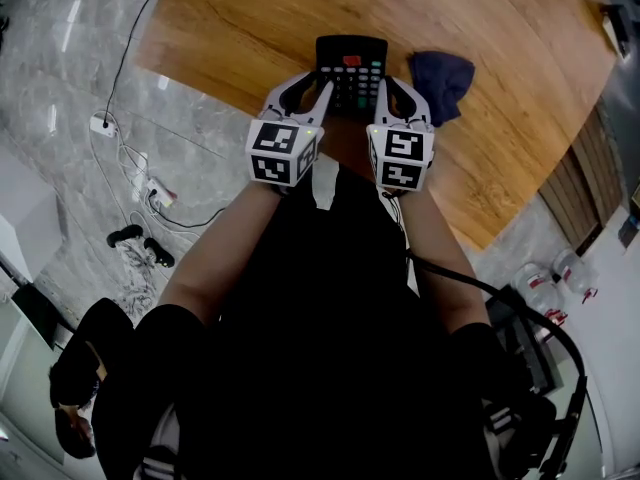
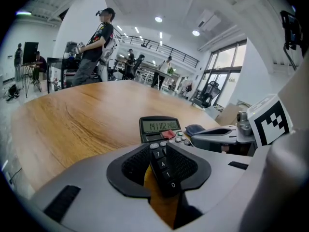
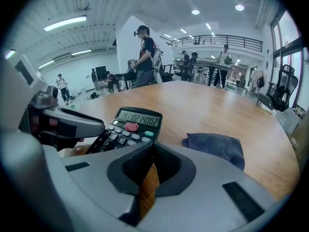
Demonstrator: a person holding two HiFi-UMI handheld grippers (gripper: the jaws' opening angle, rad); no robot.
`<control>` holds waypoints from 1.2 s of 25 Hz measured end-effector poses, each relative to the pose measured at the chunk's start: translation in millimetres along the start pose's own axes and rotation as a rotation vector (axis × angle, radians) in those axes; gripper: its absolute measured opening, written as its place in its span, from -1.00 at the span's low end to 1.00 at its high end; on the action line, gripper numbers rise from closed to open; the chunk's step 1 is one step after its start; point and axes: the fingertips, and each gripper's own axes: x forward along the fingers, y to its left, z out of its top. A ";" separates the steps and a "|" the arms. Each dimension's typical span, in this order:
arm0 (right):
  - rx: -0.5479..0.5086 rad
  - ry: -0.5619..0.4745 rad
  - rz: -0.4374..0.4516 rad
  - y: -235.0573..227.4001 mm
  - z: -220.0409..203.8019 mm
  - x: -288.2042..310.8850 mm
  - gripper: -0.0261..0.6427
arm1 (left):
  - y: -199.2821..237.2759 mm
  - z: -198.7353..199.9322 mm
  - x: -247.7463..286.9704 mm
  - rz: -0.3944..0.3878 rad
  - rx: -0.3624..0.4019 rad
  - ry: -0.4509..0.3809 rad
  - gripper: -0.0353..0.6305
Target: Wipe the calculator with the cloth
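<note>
no wiping yet, cloth [image 1: 440, 80] sits untouched beside the calculator [image 1: 350, 68]. left claw [image 2: 163, 166] gapes loosely around its edge, right claw [image 3: 153, 166] is closed, empty.

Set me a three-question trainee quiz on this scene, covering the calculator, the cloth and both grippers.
1. True or false: the crumpled dark blue cloth lies on top of the black desk calculator.
2. What stands between the jaws of the left gripper? A) the calculator's edge B) the cloth C) nothing
3. Fill in: the jaws of the right gripper are ___ and hold nothing.

Key: 1 false, the cloth lies beside the calculator on the wooden table; 2 A; 3 shut.
</note>
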 end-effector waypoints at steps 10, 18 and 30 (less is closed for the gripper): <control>0.033 0.023 0.015 -1.8 -5.8 2.4 -0.88 | 2.5 -4.2 -2.6 -0.029 -0.035 0.011 -0.37; 0.071 0.031 0.014 -3.9 -7.4 1.9 -0.88 | -11.2 0.8 -7.6 -0.166 -0.151 0.005 -0.31; 0.083 0.068 -0.020 -10.4 -18.2 2.3 -0.88 | -30.1 -4.2 3.4 -0.299 -0.245 0.051 -0.47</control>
